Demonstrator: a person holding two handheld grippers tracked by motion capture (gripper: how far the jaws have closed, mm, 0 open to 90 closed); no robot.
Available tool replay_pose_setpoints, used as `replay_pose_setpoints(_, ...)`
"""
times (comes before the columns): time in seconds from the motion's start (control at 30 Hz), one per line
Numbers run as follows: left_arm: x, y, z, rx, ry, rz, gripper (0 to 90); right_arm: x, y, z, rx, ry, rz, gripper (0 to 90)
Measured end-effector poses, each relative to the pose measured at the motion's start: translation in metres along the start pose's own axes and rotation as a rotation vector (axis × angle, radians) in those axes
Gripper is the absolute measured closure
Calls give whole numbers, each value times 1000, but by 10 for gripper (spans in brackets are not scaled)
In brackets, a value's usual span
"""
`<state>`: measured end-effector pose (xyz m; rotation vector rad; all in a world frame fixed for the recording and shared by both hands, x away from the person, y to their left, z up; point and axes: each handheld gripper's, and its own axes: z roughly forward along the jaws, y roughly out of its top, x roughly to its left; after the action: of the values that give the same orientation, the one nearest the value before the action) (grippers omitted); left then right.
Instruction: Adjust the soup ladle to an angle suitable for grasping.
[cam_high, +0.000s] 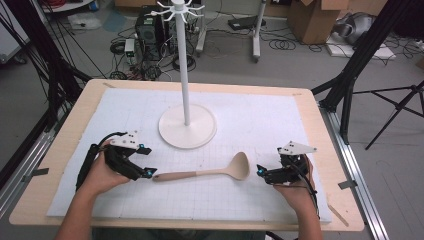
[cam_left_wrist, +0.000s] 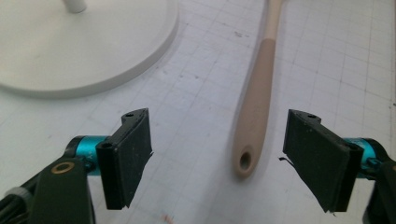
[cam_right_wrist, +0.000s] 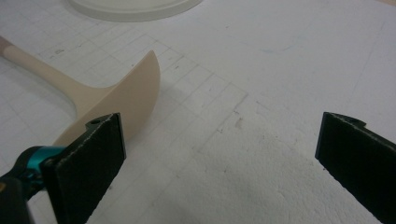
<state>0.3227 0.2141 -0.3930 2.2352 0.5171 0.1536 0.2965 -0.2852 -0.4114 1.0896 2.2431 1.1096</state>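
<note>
Two spread grippers flank one beige ladle lying along the mat's width.
Left gripper (cam_left_wrist: 217, 158), jaws apart and empty, is set astride the ladle (cam_high: 205, 172) handle's holed end, nearer; the bowl lies just beside the right gripper (cam_right_wrist: 222, 163), likewise spread, nothing held.

Lab: floor cables (cam_high: 150, 60), tripods (cam_high: 400, 105), computer tower (cam_high: 146, 27)

I see the ladle (cam_high: 210, 171) lying on the mat (cam_high: 260, 120) between my left gripper (cam_high: 145, 172) and right gripper (cam_high: 264, 173), with the stand (cam_high: 187, 127) behind it
</note>
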Motion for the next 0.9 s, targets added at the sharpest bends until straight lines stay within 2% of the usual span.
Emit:
replay_pose_setpoints(0.2, 8, -13, -14, -24, 38, -21, 157, -1, 0, -1, -7, 3, 2, 1)
replay_pose_setpoints(0.47, 17, -25, -27, -16, 81, -49, 60, -2, -1, -1, -12, 6, 3, 1)
replay_pose_setpoints(0.6, 21, -31, -33, -39, 84, -59, 44, -3, -1, -3, -15, 6, 7, 1)
replay_pose_setpoints(0.7, 25, -35, -36, -57, 103, -84, 16, -5, -2, -4, -18, 0, 11, 1)
replay_pose_setpoints(0.9, 27, -37, -38, -85, 92, -88, 16, -6, -1, -5, -23, -4, 18, 1)
